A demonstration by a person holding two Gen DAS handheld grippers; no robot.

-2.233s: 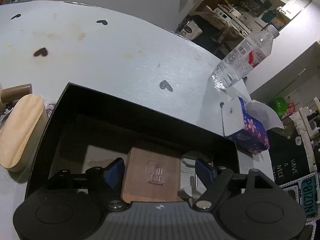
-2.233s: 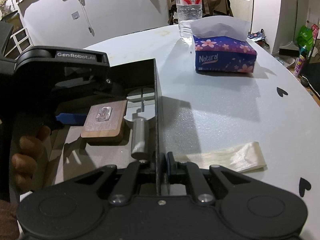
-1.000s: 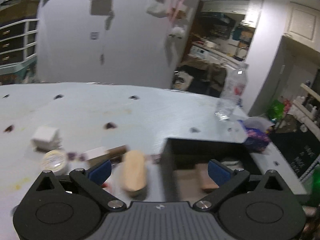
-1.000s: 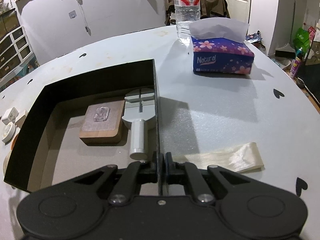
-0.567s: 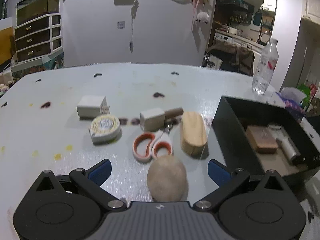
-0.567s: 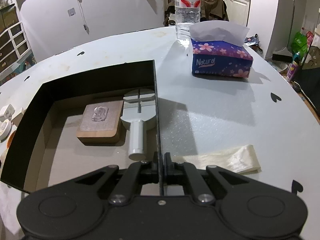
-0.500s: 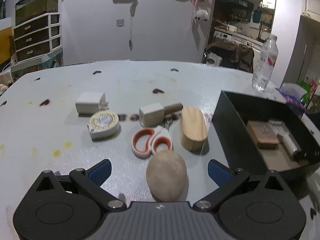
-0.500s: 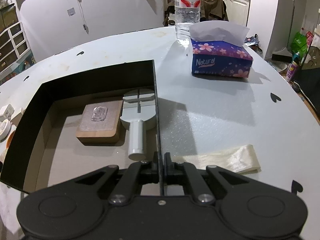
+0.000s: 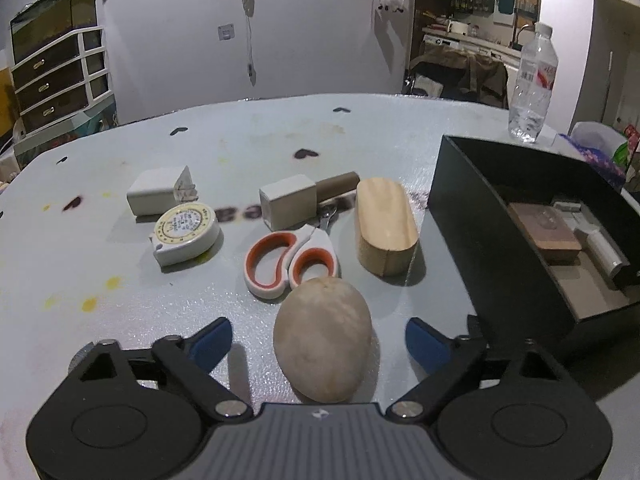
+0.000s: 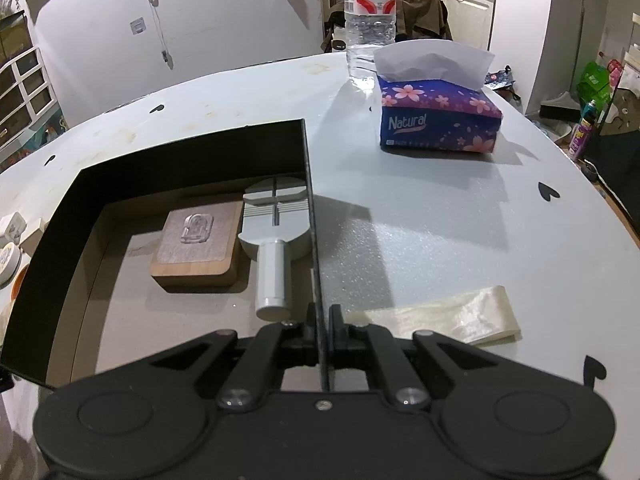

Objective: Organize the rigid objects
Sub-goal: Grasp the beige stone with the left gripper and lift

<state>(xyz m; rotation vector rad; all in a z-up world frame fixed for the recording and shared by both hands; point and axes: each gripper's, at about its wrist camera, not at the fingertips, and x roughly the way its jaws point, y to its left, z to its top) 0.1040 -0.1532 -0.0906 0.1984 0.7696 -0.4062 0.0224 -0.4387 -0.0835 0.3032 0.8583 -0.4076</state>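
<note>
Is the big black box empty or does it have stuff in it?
Not empty. The black box holds a wooden block and a grey metal tool, side by side.

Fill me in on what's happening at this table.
A person with a claw in each hand is sorting loose items into a black box. The right claw is shut on the box's side wall, holding it. A wooden block and a grey metal tool already lie inside. The left claw is open, its fingers on either side of a tan stone. Scissors, a tape measure and a wooden brush wait on the table.
</note>
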